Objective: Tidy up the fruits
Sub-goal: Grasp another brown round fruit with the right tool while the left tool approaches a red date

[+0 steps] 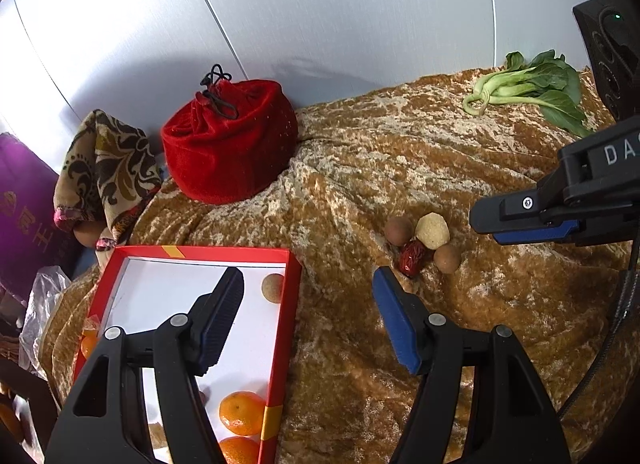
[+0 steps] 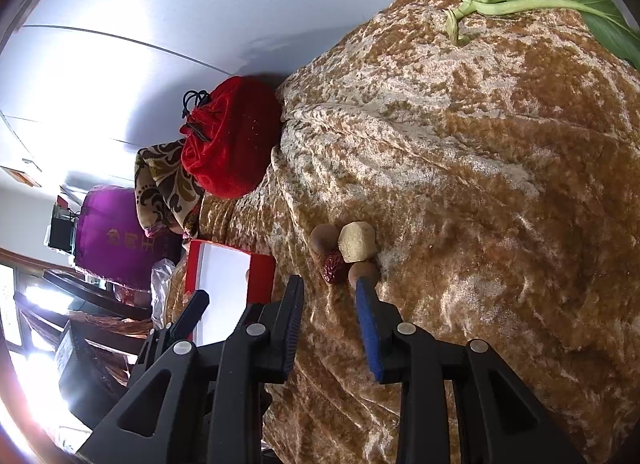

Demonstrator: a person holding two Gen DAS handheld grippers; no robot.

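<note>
Since the little fruits (image 2: 346, 250) sit mid-frame, right past our right hand-held gripper (image 2: 328, 296), half open and empty, it is nearer; our left hand-held gripper (image 1: 308, 284) gapes wide, empty.

Pale grey panelled wall (image 1: 320, 16) from 10 to 2 o'clock, golden crushed-velvet cloth (image 1: 400, 168) over the worktop, bright window (image 2: 10, 304) glare at 8 o'clock

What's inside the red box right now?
The red box holds two mandarins near its close end and one brown longan at the far corner. The left gripper covers the middle of the white floor, so anything there is hidden.
</note>
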